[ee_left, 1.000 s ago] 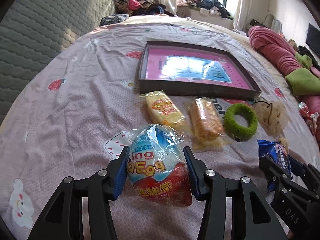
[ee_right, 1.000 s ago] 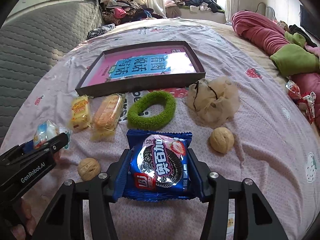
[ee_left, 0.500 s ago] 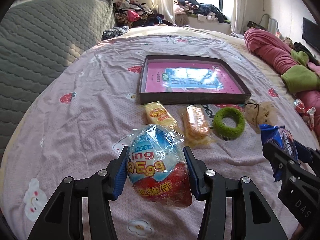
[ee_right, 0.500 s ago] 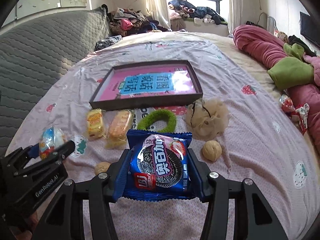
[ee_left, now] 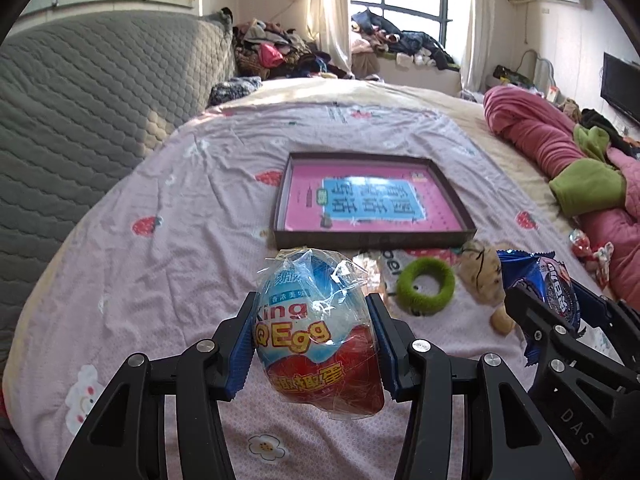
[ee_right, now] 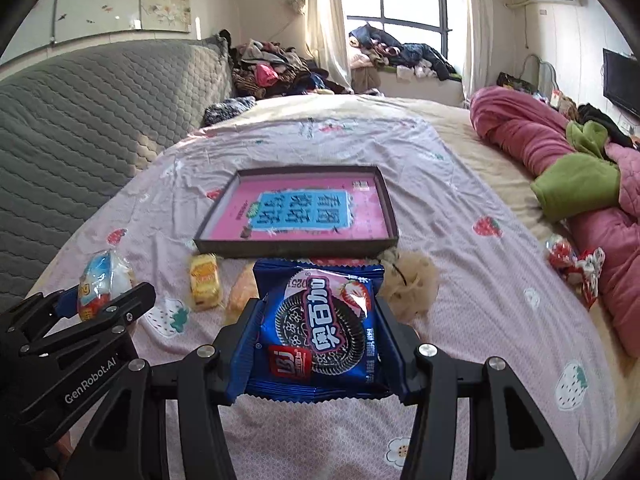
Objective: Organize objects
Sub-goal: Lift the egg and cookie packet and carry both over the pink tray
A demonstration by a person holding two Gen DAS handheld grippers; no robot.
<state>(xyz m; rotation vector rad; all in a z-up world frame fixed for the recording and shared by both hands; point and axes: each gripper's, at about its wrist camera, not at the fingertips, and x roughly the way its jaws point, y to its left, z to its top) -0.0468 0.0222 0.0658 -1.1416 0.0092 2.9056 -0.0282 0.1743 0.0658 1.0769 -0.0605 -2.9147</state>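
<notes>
My left gripper (ee_left: 312, 334) is shut on a wrapped King Egg toy egg (ee_left: 316, 332) and holds it above the bed. My right gripper (ee_right: 318, 338) is shut on a blue cookie packet (ee_right: 320, 332), also held above the bed. Each gripper shows in the other's view: the right one with its packet (ee_left: 556, 292) at the lower right, the left one with its egg (ee_right: 100, 284) at the lower left. A dark tray with a pink lining (ee_left: 372, 236) (ee_right: 296, 246) lies on the bed ahead of both.
In front of the tray lie a yellow snack packet (ee_right: 204, 284), an orange snack packet (ee_right: 242, 296), a green ring (ee_left: 426, 286), a beige scrunchie (ee_right: 412, 284) and a walnut (ee_left: 502, 320). A pink blanket (ee_right: 560, 168) lies at the right, a grey headboard (ee_left: 80, 112) at the left.
Both grippers have risen and drawn back from the bed with their loads still held. The tray and loose items now look smaller and farther away.
</notes>
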